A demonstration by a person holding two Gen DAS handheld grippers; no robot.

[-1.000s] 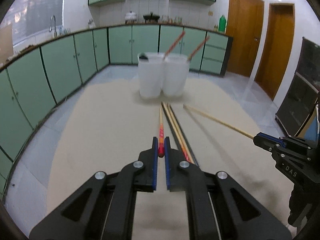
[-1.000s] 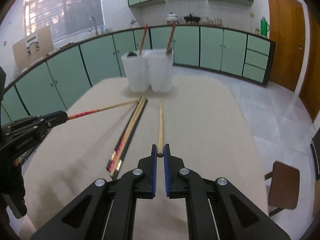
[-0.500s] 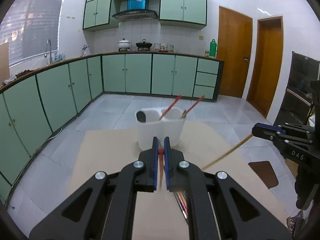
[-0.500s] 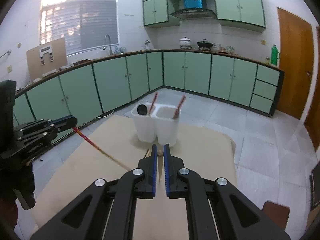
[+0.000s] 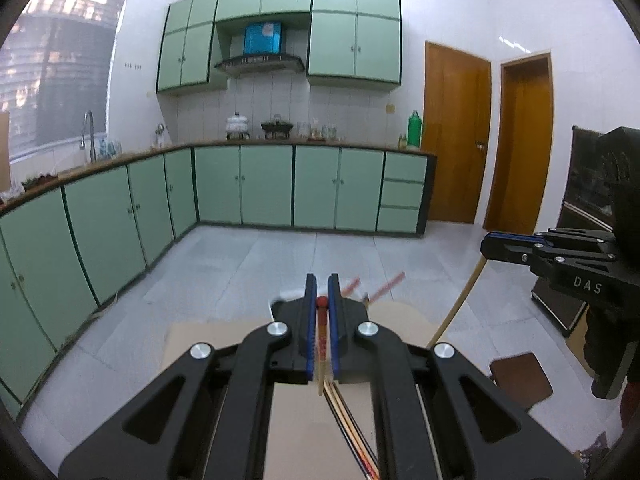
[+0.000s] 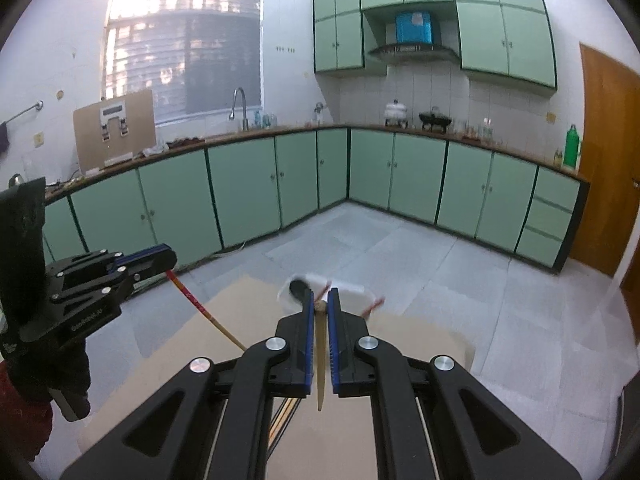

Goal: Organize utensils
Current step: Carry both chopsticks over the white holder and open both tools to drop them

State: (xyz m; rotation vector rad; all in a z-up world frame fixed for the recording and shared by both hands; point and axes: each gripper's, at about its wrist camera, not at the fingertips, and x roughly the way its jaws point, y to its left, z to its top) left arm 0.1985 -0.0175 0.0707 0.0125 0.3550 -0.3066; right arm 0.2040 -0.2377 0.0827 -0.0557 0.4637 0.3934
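Left wrist: left hand-held gripper (image 5: 322, 300) clamps a red-ended chopstick (image 5: 321, 334), tilted slightly downward.

**Beige table, holder and loose chopsticks**

Beige table (image 6: 420, 344) low in both views, over grey tiled floor (image 6: 460, 264). At its 12 o'clock edge, white twin-cup holder (image 6: 352, 294), mostly hidden. Toward 6 o'clock, loose chopsticks (image 5: 352, 424) lying bunched side by side on the tabletop.
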